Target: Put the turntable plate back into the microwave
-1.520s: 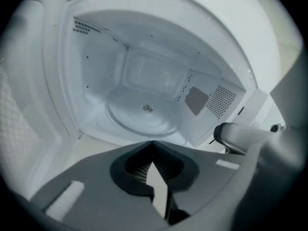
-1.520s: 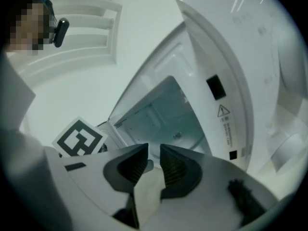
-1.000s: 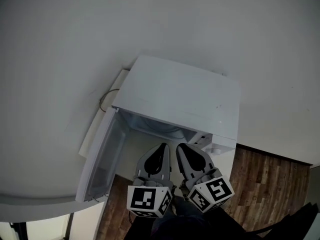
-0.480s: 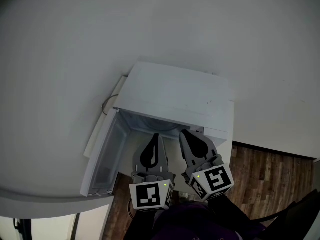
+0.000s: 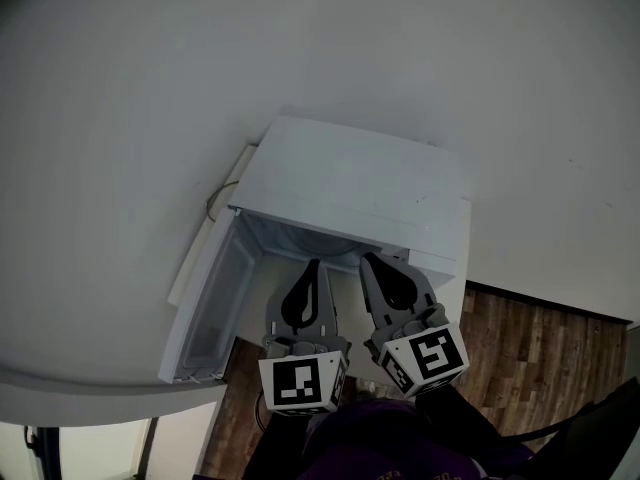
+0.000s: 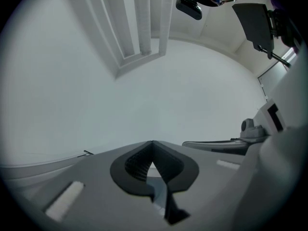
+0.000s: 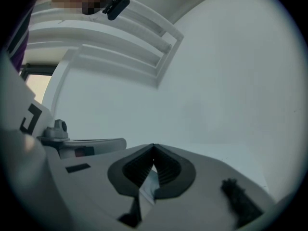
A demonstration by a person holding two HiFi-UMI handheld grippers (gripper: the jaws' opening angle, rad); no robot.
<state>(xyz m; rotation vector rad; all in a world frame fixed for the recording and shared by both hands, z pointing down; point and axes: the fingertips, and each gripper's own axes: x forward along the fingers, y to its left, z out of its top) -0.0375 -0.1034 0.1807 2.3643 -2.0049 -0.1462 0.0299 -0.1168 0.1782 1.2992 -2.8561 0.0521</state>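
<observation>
Microwave [image 5: 355, 183] door [image 5: 205, 308] swung wide; left gripper [image 5: 311, 265] and right gripper [image 5: 367, 259] at cavity mouth, tongs pinching turntable plate [image 5: 325, 246] rim

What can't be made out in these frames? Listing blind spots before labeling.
- Cavity floor of the white box-shaped microwave: in the head view its own top hides it, so whether the turntable plate sits inside cannot be told.
- Microwave front controls: in the head view, the steep angle and the right gripper cover them.
- Microwave itself: absent from both gripper views. Past the shut jaws of the left gripper and the right one, only pale blank surfaces show.
</observation>
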